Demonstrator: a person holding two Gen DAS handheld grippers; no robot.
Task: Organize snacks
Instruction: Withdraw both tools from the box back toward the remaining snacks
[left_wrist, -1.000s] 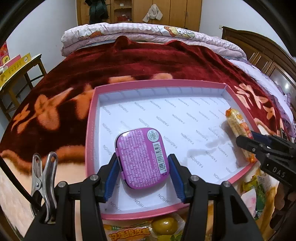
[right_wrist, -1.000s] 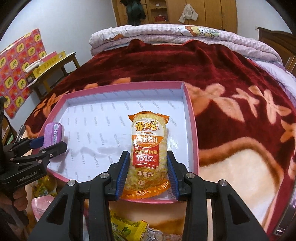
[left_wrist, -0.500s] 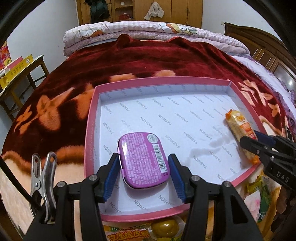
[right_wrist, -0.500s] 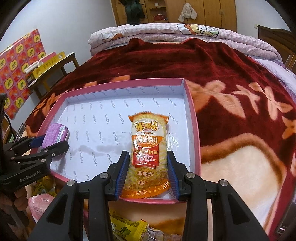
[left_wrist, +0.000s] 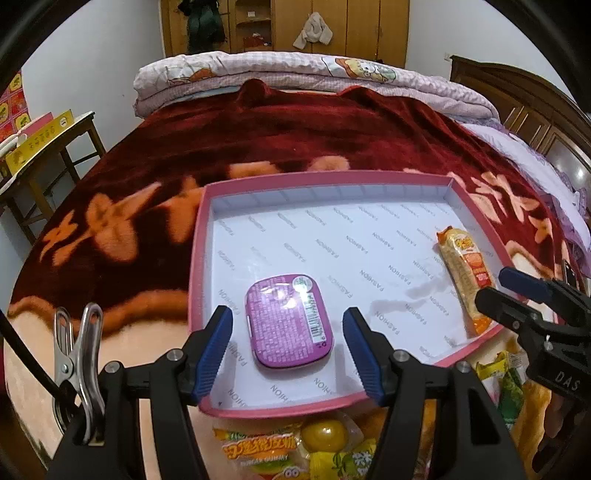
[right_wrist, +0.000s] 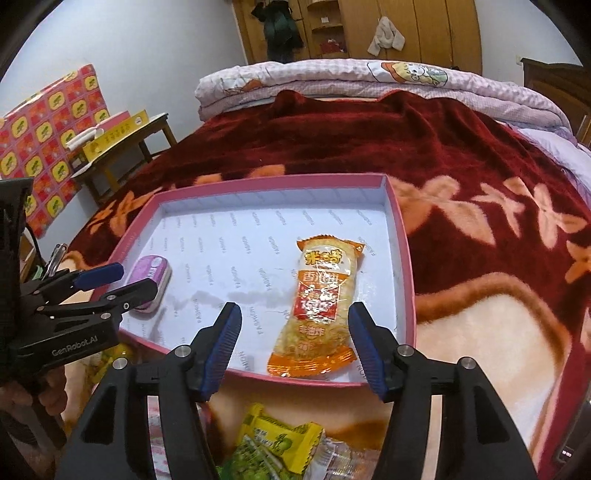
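A pink-rimmed tray (left_wrist: 195, 258) with a white printed floor lies on the red blanket; it also shows in the right wrist view (right_wrist: 406, 266). A purple tin (left_wrist: 288, 321) lies flat at its near left, also seen in the right wrist view (right_wrist: 151, 277). An orange snack packet (right_wrist: 321, 302) lies at its near right, also seen in the left wrist view (left_wrist: 465, 277). My left gripper (left_wrist: 288, 354) is open, its fingers apart on both sides of the tin. My right gripper (right_wrist: 293, 347) is open around the packet's near end.
A pile of loose snacks lies in front of the tray: yellow and green packets (right_wrist: 277, 443) and a jelly cup (left_wrist: 325, 435). A wooden side table (right_wrist: 122, 147) with boxes stands left of the bed. Folded quilts (left_wrist: 295, 74) lie at the bed's far end.
Both grippers have opened and let go: the purple tin and the orange packet now rest on the tray floor. Both grippers have drawn back slightly.
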